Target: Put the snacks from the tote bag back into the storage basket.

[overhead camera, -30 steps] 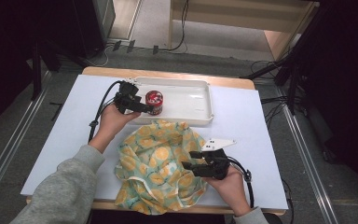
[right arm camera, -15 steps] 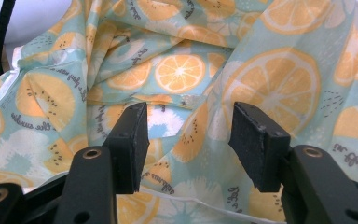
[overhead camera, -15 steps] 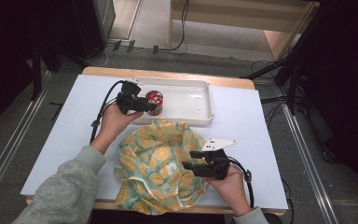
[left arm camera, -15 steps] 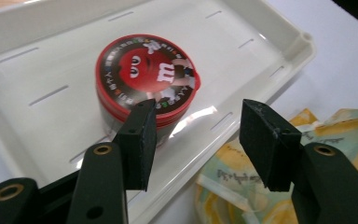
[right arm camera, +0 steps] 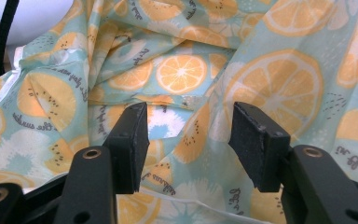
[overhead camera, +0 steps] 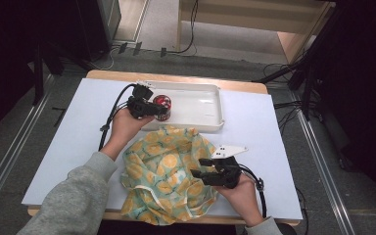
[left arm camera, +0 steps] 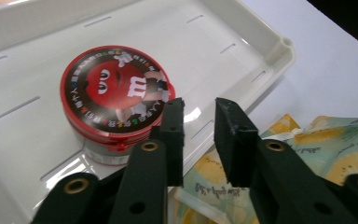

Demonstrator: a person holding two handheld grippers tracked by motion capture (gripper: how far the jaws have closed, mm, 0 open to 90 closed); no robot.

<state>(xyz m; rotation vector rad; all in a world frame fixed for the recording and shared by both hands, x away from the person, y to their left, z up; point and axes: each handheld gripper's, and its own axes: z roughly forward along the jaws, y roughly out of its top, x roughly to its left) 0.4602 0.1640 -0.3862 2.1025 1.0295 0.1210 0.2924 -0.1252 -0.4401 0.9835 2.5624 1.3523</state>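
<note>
The red-lidded candy tub [left arm camera: 116,105] sits in the white tray [left arm camera: 242,32], at its near edge. The left tool [left arm camera: 198,135], jaws just narrowed to a slit with nothing between, sits beside the tub. The right tool [right arm camera: 189,140] gapes empty over the citrus-print cloth [right arm camera: 182,70]. Reopen before regrasping the tub.

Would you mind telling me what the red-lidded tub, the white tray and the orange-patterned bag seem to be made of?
Red-lidded tub: probably plastic, with a glossy printed lid that catches glare.
White tray: likely moulded plastic, smooth and shiny, with rounded rims and reflections.
Orange-patterned bag: soft matte woven fabric, judging by its creases and folds.
</note>
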